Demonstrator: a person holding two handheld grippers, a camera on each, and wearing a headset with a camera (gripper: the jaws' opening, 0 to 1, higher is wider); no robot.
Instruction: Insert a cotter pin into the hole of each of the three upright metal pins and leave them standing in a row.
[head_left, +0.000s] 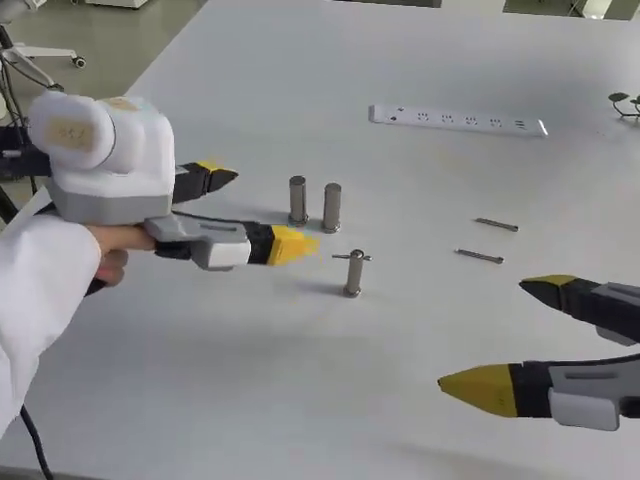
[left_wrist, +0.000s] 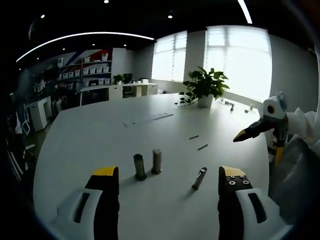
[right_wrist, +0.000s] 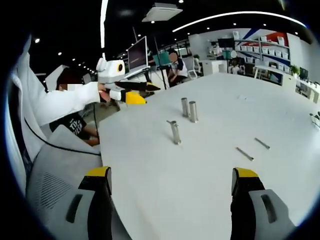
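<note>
White sleeve (head_left: 40, 290); yellow-tipped left gripper (head_left: 276, 209)

a long white plastic power strip (head_left: 458, 120) lies flat on the wide white table top (head_left: 300, 390), in the upper right part of the head view. at the right edge, just above it, there is a small dark thing (head_left: 625, 103), too small to tell. in the upper left corner a white wheeled stand base (head_left: 45, 52) is on the grey floor.

in the left gripper view a green leafy plant in a white pot (left_wrist: 205, 89) stands at the far table edge, upper centre, before bright tall windows (left_wrist: 240, 57). white wall shelves with boxes (left_wrist: 95, 70) are at the upper left.

in the right gripper view a dark flat monitor (right_wrist: 137, 54) is at the upper centre, and a seated person (right_wrist: 177, 69) is just right of it.
</note>
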